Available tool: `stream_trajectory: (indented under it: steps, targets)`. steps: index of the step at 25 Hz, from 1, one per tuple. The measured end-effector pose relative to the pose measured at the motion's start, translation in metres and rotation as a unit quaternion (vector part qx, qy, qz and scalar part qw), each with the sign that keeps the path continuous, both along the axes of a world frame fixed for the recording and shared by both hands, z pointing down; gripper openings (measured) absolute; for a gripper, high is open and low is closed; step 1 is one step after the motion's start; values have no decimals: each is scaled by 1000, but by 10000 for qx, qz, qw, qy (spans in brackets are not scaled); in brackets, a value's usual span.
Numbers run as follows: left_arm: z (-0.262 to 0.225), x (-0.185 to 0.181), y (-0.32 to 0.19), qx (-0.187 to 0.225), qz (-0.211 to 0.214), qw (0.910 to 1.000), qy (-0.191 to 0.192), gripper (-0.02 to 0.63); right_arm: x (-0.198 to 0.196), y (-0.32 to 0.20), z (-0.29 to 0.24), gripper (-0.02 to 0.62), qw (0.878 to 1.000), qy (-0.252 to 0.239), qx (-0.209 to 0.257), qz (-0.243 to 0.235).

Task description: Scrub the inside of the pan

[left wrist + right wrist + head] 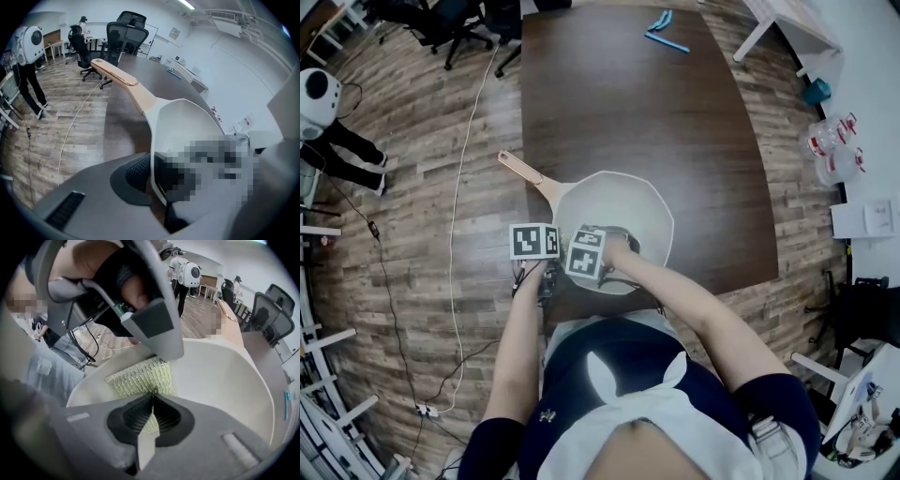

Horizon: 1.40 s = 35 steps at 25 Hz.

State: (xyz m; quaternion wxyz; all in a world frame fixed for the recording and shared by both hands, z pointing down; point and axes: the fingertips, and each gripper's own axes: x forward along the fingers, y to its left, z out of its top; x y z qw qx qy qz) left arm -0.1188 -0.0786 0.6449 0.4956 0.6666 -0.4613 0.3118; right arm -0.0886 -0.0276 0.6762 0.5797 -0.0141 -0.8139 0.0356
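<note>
A white pan (623, 202) with a tan handle (523, 172) rests on the dark table (619, 103), near its front edge. My left gripper (553, 267) is shut on the pan's near rim (151, 140); in the left gripper view its pads (136, 171) pinch the thin white wall from both sides. My right gripper (598, 240) reaches into the pan, shut on a yellow-green scrub sponge (140, 377). The sponge lies against the pan's inner wall (220, 376), just below the left gripper (154, 329) in the right gripper view.
Blue items (666, 36) lie at the table's far end. Office chairs (455, 23) stand beyond the far left corner. A white cable (457, 197) runs along the wood floor at left. A person with a panda backpack (317, 101) stands far left. Plastic containers (834, 150) sit at right.
</note>
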Motion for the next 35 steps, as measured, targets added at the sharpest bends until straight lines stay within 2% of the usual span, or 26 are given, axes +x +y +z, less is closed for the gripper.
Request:
stream_trajectory:
  steps: [9, 23, 30, 35]
  targets:
    - [-2, 2, -1, 27, 36, 10000, 8, 17, 5, -14, 8, 8, 9942, 244, 929, -479]
    - [-1, 6, -3, 37, 67, 10000, 34, 17, 12, -38, 12, 8, 9830, 445, 1618, -742]
    - [0, 4, -3, 30, 77, 10000, 45, 17, 15, -49, 14, 8, 9795, 598, 1819, -626]
    - [0, 4, -2, 29, 77, 9999, 63, 17, 27, -65, 17, 8, 9811, 640, 1797, -327]
